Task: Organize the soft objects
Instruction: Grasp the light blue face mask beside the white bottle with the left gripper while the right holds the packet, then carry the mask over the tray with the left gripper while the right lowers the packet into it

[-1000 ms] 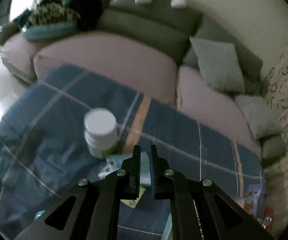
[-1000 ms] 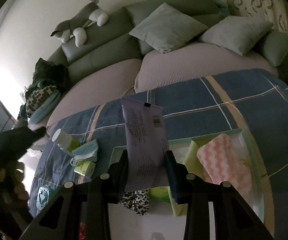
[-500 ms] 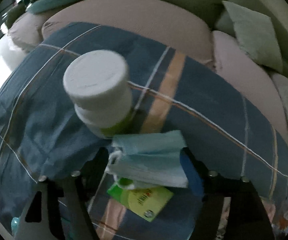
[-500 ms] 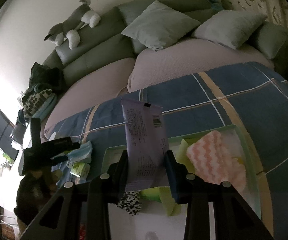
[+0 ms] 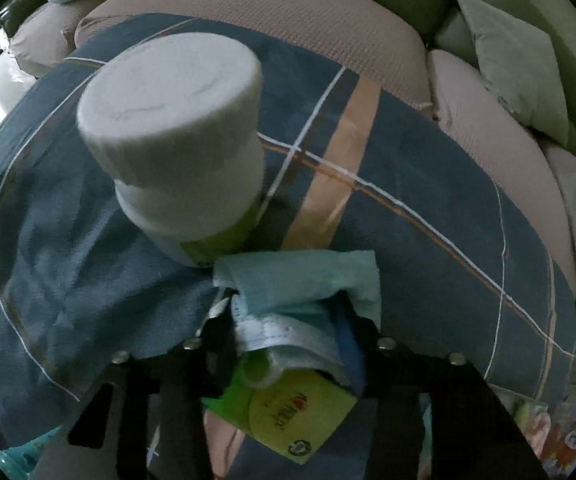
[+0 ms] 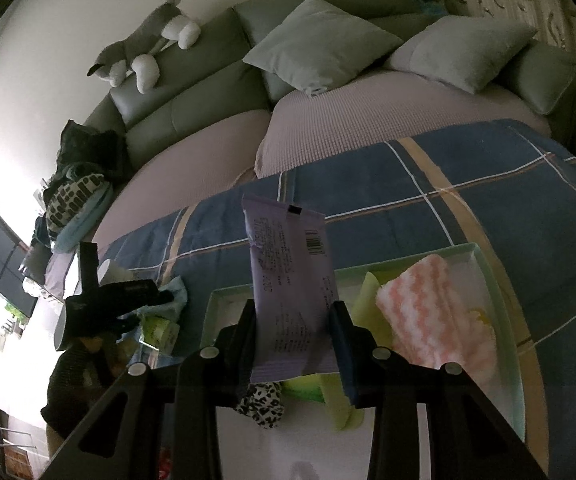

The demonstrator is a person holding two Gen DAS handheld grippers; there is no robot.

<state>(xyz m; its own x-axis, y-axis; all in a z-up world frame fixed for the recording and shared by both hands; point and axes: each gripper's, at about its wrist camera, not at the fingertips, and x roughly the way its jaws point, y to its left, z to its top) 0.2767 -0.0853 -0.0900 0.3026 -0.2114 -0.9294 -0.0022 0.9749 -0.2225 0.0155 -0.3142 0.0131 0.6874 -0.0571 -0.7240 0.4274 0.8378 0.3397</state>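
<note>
The left gripper [image 5: 288, 332] is closing around the crumpled blue face mask [image 5: 299, 292] lying crosswise between its fingers, while the right gripper [image 6: 293, 332] clamps the purple pouch [image 6: 288, 280] upright, long axis pointing away.

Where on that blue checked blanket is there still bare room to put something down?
The blue blanket lies bare between the green tray and the sofa cushions. It is crowded beside the tray, where the white bottle, face mask and green packet cluster. The tray itself is nearly full.
</note>
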